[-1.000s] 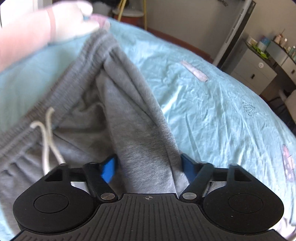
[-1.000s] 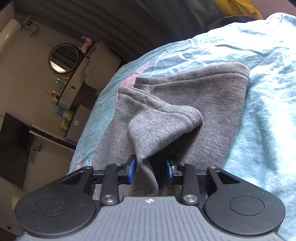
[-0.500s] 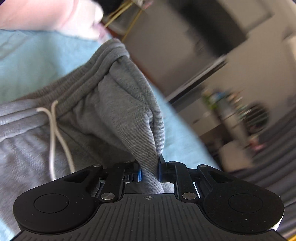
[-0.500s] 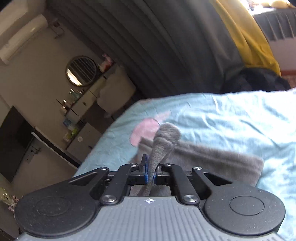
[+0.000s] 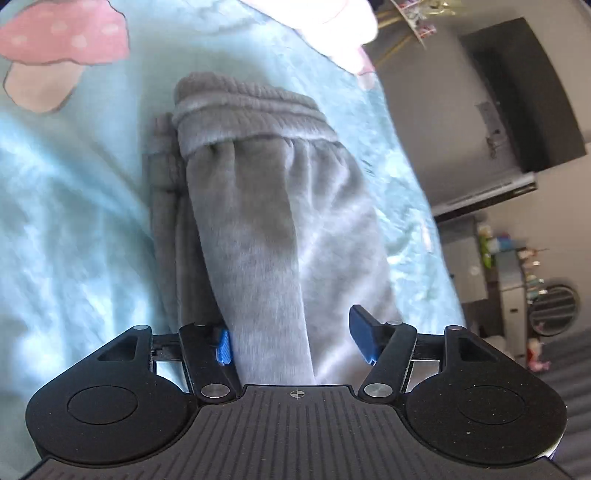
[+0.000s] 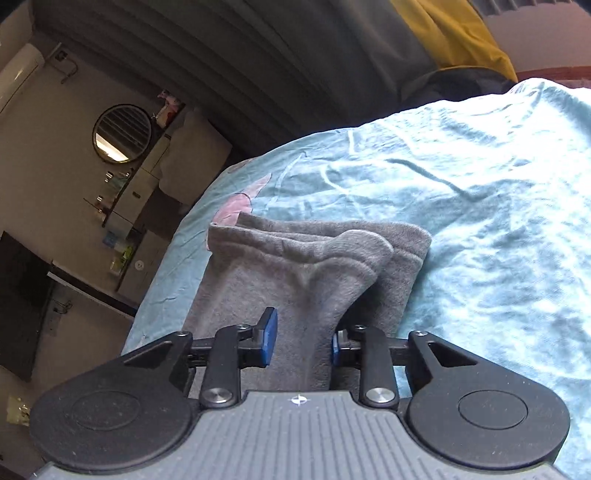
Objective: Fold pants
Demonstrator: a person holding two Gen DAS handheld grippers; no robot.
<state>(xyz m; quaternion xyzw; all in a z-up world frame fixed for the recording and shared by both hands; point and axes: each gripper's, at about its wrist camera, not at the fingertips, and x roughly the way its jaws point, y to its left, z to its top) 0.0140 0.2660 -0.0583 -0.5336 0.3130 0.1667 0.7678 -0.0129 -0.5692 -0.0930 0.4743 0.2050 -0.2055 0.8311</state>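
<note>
The grey sweatpants (image 5: 280, 206) lie folded lengthwise on the light blue bed sheet (image 5: 74, 229). In the left wrist view the ribbed waistband (image 5: 247, 107) is at the far end, one half laid over the other. My left gripper (image 5: 291, 341) is open, its blue pads on either side of the top layer. In the right wrist view the leg cuffs (image 6: 332, 247) lie stacked on the sheet (image 6: 480, 221). My right gripper (image 6: 301, 338) is open around the upper leg, which runs between the jaws.
A pink mushroom print (image 5: 55, 44) marks the sheet beyond the waistband. A person's pale sleeve (image 5: 343, 33) reaches in at the top. The bed edge drops toward a dresser (image 6: 125, 221), a round mirror (image 6: 122, 133) and dark curtains (image 6: 295, 55).
Half a second ago both grippers were shut on lifted cloth. Now both have opened and the carried half lies on top of the other half, waistband on waistband, cuff on cuff.
</note>
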